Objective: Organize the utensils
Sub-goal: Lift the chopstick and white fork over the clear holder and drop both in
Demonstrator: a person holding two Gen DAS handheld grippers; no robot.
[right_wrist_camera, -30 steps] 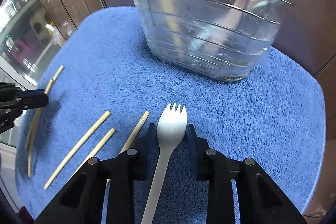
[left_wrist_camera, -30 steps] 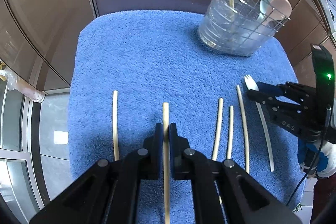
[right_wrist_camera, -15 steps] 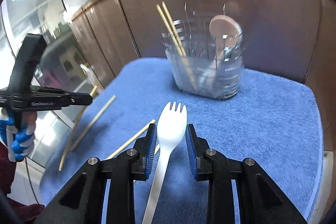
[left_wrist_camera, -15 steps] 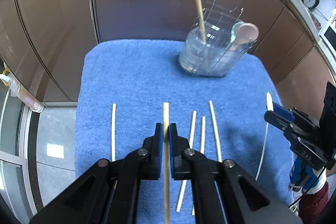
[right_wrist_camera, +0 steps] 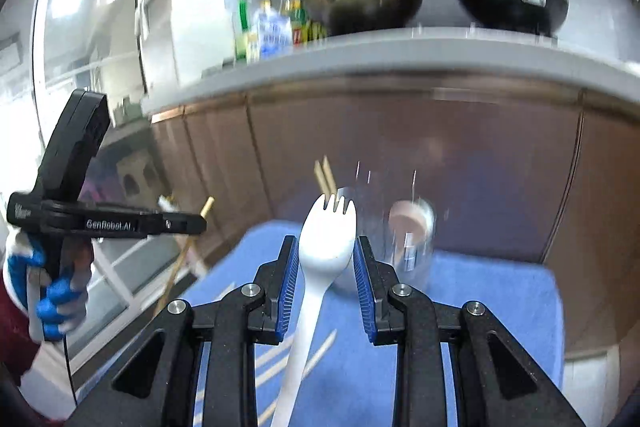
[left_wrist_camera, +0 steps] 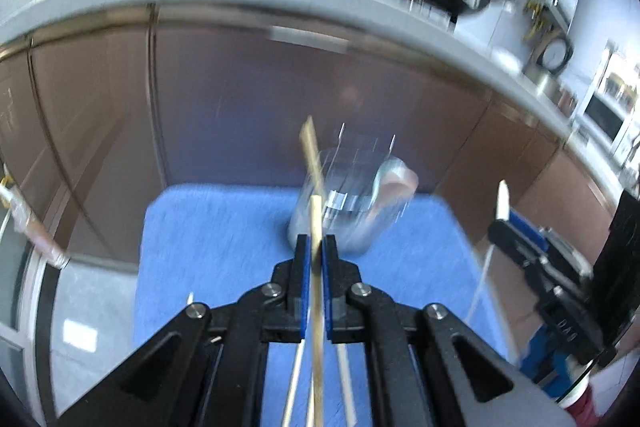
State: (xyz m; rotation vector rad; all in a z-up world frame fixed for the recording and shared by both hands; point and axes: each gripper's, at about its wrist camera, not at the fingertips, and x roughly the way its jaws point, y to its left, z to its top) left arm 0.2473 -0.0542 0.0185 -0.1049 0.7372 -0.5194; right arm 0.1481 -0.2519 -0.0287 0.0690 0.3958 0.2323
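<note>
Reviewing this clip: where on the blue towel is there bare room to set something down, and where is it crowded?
Bare: the blue towel left of the clear utensil holder up to its left edge, and its right side beyond the holder. Crowded: the near strip under both grippers, where loose chopsticks lie.

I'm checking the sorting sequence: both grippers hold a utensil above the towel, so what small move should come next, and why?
Probably carry the left gripper, shut on the chopstick, forward over the clear holder and lower it beside the chopsticks already standing there. The right gripper with the white fork can follow.
</note>
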